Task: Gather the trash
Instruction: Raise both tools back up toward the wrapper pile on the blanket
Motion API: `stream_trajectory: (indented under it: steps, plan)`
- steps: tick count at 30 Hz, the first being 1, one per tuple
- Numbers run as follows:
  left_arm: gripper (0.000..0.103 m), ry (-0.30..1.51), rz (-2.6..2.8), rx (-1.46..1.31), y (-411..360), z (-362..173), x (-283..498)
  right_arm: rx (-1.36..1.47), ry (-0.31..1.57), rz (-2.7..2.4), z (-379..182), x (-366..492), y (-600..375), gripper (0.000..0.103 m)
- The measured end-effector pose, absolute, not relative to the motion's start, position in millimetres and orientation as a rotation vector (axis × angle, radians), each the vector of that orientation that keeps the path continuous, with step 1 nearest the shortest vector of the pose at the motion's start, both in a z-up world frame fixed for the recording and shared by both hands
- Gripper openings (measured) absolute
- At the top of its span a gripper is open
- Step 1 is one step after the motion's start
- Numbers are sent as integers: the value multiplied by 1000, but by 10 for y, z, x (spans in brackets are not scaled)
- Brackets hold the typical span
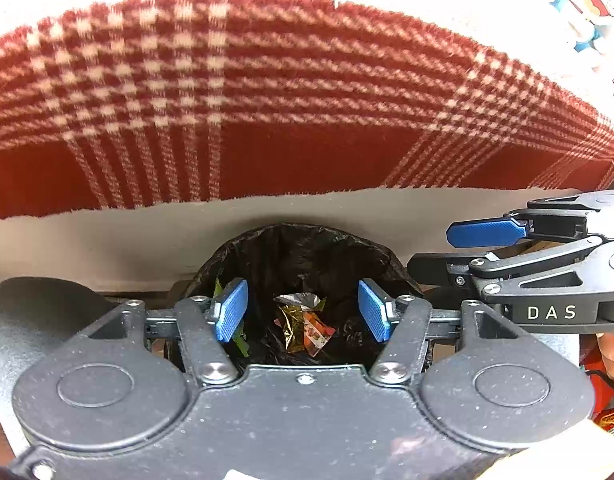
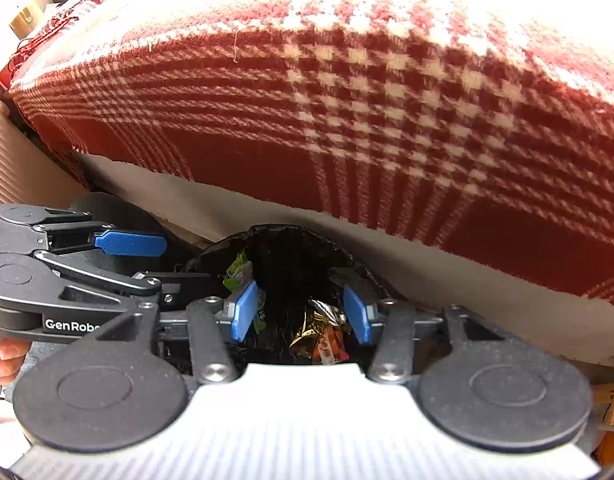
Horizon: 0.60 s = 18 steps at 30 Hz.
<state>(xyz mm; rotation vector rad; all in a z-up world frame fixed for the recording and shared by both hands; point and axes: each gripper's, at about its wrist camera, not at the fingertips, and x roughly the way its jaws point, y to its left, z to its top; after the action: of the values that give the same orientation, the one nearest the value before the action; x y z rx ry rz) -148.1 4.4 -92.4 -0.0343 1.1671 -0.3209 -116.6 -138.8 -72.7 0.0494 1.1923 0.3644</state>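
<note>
A bin lined with a black bag [image 1: 291, 230] [image 2: 283, 230] stands below both grippers. Gold and orange wrappers [image 1: 303, 324] [image 2: 311, 332] lie at its bottom. A green wrapper [image 1: 241, 344] [image 2: 237, 268] rests against its left inner wall. My left gripper [image 1: 303, 304] hangs over the bin's mouth, open, with nothing between its blue pads. My right gripper [image 2: 301, 308] hangs there too, open and empty. Each shows side-on in the other's view: the right gripper [image 1: 439, 250] at the right edge, the left gripper [image 2: 175, 260] at the left edge.
A red and white plaid blanket [image 1: 267, 100] [image 2: 347, 120] drapes over a white furniture edge [image 1: 347, 208] just behind the bin. A dark round shape [image 1: 39, 300] sits left of the bin. A blue and white plush toy [image 1: 587, 0] lies far right. A person's fingers [image 1: 613, 356] [image 2: 7, 360] hold the handles.
</note>
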Motion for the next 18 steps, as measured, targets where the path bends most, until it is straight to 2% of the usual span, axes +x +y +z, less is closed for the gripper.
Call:
stream_trajectory:
  steps: [9,13,18]
  plan:
    - [62,1044,-381,-17,147,-330,-1615,18,1074,417,-196,-1311,-1418,69]
    - [73,924,-408,-12,222,57,-1622,5,969,473,207,-1371,-1452,74]
    - [83,776,-410,-23,277,438,-1456,9,810,433,625,-1299,-1526,76]
